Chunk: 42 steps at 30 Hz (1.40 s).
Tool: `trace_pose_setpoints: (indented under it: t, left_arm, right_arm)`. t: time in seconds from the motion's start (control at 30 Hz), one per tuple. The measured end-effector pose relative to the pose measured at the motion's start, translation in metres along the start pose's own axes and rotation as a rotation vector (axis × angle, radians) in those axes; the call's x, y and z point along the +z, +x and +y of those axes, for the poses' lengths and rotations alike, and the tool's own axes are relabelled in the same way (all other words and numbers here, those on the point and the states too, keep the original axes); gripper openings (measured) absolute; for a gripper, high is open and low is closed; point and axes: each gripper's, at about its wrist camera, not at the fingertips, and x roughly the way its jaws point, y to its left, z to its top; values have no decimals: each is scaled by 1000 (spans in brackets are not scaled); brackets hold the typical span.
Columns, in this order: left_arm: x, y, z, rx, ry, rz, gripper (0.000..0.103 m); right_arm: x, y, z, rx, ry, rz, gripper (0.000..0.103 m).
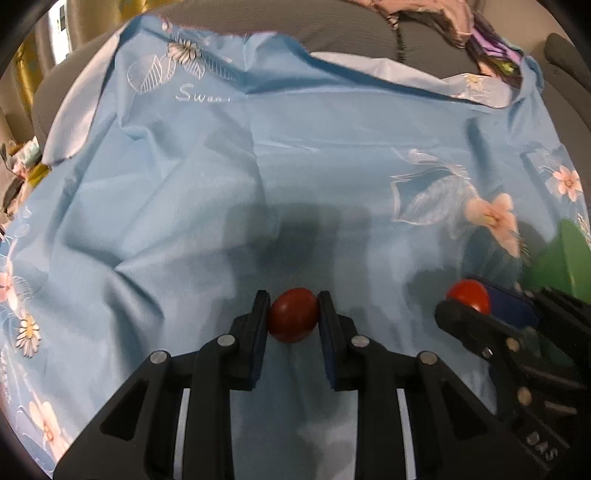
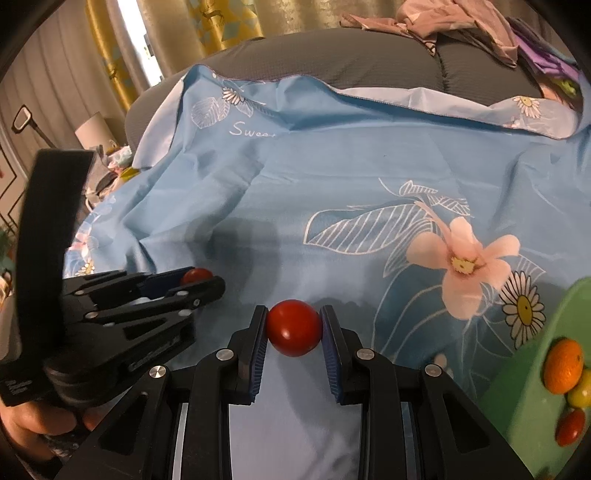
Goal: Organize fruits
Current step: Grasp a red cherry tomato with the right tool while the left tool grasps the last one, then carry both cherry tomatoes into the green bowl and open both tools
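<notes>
My left gripper (image 1: 293, 308) is shut on a dark red tomato (image 1: 293, 315) just above the blue flowered cloth (image 1: 258, 184). My right gripper (image 2: 293, 325) is shut on a second red tomato (image 2: 294, 327). In the left wrist view the right gripper (image 1: 476, 304) shows at the right with its tomato (image 1: 468, 295). In the right wrist view the left gripper (image 2: 201, 278) sits at the left with its tomato (image 2: 197, 276) half hidden. A green bowl (image 2: 532, 350) at the lower right holds an orange (image 2: 563, 365), a yellow-green fruit (image 2: 580, 393) and a red tomato (image 2: 570, 426).
The cloth lies wrinkled over a grey cushioned seat (image 2: 351, 59). Pink and purple clothes (image 2: 461, 22) are piled at the back right. Yellow curtains (image 2: 207, 26) hang behind. A hand (image 2: 40, 417) grips the left tool's handle. The green bowl's edge (image 1: 569, 258) shows at the right.
</notes>
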Motion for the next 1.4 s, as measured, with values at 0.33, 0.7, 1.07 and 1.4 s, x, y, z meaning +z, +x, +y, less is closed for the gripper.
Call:
trace_pose_setpoints:
  t: [0.33,0.7,1.07,1.4]
  left_arm:
    - [-31,-79,-16,-44,41,-105,25]
    - [-54,-133,-50,-97,101,-170,26]
    - [-59,-153,-100,-137,190,-190,26]
    - [-51,-152,-159,-192,298,-188,26]
  right_arm:
    - [-16,-50,12,23,-4,-59,30]
    - [-40,-112,17,23,-12,-137,30]
    - [-58,-154,-6,-5,41,-218,30]
    - [-77,-180,-53,-79,124,-259,30]
